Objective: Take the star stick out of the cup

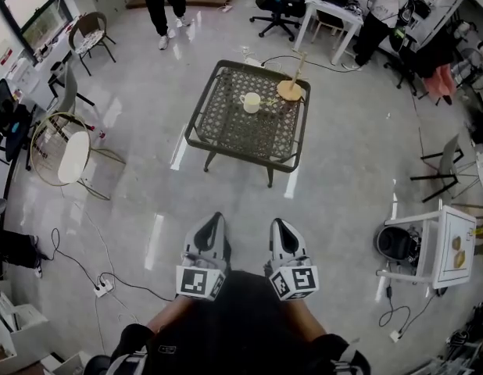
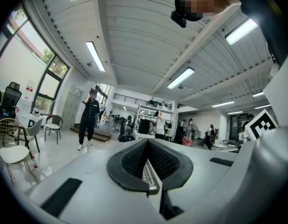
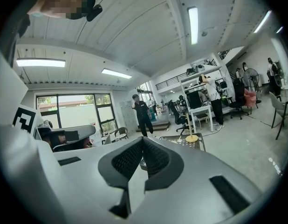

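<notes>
- The cup (image 1: 252,101) stands near the middle of the mesh counter (image 1: 202,135), well ahead of you across open floor. Both tools are held close to your body, so neither is anywhere near it.
- From where you stand, the cup lies almost on the line between your two tools, a shade toward the right one. I judge neither hand clearly nearer.
- The star stick is too small to make out at this range, and I can't tell its lean or long axis. If it stands in the cup, the pull will likely want to go upward along it (check that once you're close).
- A wooden stand (image 1: 290,90) with an upright rod sits just beside the cup on its right, something to avoid brushing.
- Left tool (image 2: 147,141): jaws together at the tips, nothing between them.
- Right tool (image 3: 142,140): jaws likewise together and empty, aimed toward the counter. You'll need to part one before gripping.
</notes>
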`<move>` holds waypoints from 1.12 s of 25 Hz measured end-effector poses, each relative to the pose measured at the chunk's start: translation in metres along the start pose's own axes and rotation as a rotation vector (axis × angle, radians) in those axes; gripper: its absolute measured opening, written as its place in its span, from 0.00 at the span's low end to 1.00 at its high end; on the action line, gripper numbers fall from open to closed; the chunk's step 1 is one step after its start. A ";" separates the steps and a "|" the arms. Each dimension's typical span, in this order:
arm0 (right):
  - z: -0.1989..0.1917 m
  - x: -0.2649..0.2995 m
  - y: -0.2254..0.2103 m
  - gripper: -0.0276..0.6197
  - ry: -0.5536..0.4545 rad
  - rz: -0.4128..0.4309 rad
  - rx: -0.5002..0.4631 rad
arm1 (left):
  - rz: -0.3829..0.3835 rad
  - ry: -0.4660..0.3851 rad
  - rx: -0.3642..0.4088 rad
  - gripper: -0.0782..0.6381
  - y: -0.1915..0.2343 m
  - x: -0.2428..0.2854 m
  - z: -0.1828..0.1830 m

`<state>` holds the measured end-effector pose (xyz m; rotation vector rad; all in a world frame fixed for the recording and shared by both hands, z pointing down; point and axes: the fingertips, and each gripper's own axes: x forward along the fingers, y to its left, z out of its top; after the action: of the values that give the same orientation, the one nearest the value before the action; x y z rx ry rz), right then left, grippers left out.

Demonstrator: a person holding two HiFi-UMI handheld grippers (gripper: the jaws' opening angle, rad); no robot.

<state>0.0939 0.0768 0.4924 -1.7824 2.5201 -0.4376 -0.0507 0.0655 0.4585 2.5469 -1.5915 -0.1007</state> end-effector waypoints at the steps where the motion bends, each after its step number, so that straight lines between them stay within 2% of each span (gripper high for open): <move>1: 0.003 0.013 0.000 0.06 0.001 -0.006 0.002 | -0.003 0.000 -0.001 0.13 0.009 0.010 0.003; 8: 0.020 0.101 0.002 0.06 0.003 -0.041 -0.012 | -0.044 0.012 0.002 0.13 0.070 0.076 0.018; 17: 0.035 0.184 -0.007 0.06 0.000 -0.083 -0.012 | -0.100 0.027 -0.006 0.13 0.117 0.143 0.026; 28: 0.039 0.273 -0.052 0.06 0.023 -0.092 0.003 | -0.072 0.043 -0.022 0.13 0.156 0.221 0.020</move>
<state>0.0541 -0.2003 0.5061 -1.9089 2.4579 -0.4678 -0.0955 -0.2019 0.4656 2.5721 -1.4756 -0.0705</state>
